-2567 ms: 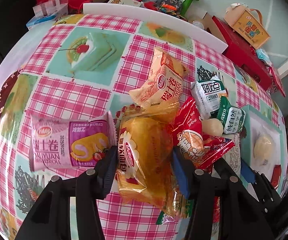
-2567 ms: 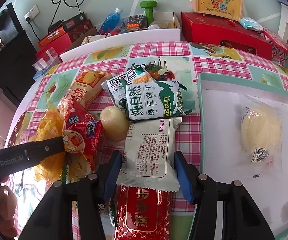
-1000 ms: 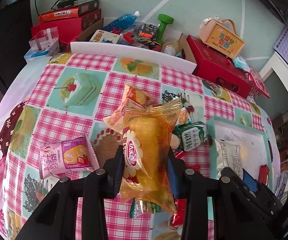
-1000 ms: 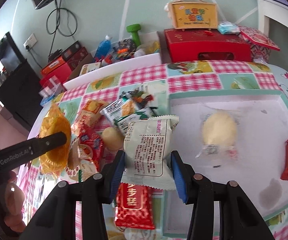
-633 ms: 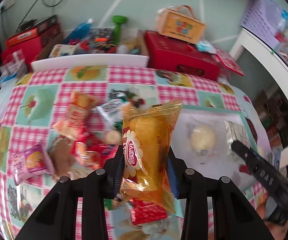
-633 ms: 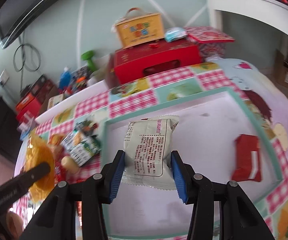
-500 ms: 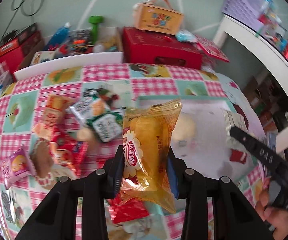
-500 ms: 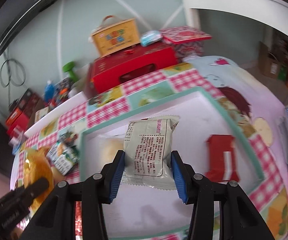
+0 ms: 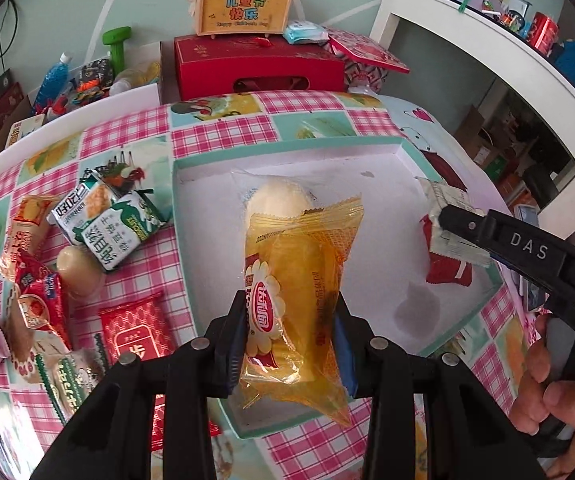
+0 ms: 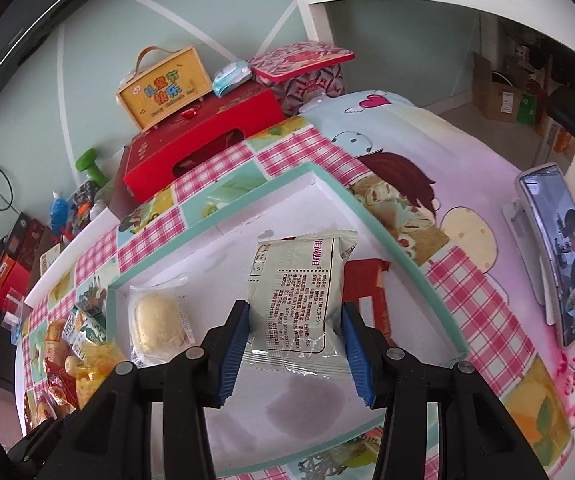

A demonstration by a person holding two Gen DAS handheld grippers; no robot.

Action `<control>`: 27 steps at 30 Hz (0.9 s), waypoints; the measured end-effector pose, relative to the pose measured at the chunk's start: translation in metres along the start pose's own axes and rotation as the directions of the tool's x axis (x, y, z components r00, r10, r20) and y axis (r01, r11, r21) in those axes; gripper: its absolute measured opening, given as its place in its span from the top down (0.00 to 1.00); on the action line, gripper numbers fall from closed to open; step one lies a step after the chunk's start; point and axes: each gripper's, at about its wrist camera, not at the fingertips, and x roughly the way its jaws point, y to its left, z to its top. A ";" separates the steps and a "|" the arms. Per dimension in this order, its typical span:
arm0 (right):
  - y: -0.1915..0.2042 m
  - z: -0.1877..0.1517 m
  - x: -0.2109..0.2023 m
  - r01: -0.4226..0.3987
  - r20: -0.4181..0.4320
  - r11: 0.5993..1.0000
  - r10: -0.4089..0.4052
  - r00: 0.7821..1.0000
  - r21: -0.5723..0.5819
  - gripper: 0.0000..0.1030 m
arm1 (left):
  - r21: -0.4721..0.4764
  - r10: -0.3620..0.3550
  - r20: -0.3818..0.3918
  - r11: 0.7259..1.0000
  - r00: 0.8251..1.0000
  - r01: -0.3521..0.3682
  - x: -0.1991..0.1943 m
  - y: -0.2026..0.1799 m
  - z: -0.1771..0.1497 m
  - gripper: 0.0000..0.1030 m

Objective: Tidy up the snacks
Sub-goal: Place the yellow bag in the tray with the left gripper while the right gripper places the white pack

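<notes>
Seen from the left wrist: left hand-held gripper clamping a yellow cake packet between its pads, packet's long axis running straight ahead along the fingers, hanging over the near part of the white tray. Lying just ahead of the packet's far end, a pale round bun in clear wrap, already inside the tray. Off to the right, the right hand-held gripper pinching a grey-white packet above a red packet, a hand gripping its handle. Waiting to the left on the checked worktop, the loose snack pile, including a green biscuit packet. Seen from the right wrist: pads closed on the grey-white packet, printed side facing the lens, long axis pointing ahead, hovering over the tray floor with the red packet immediately right and the bun to the left. Showing only here, a phone propped far right. Judging both packets already above the tray, with lowering and releasing remaining.
</notes>
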 end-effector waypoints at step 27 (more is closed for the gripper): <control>0.016 -0.007 0.015 -0.014 -0.039 0.998 0.011 0.999 -0.064 0.18 | -0.168 0.104 0.046 0.981 0.993 -0.095 -0.019 0.051 0.008 0.14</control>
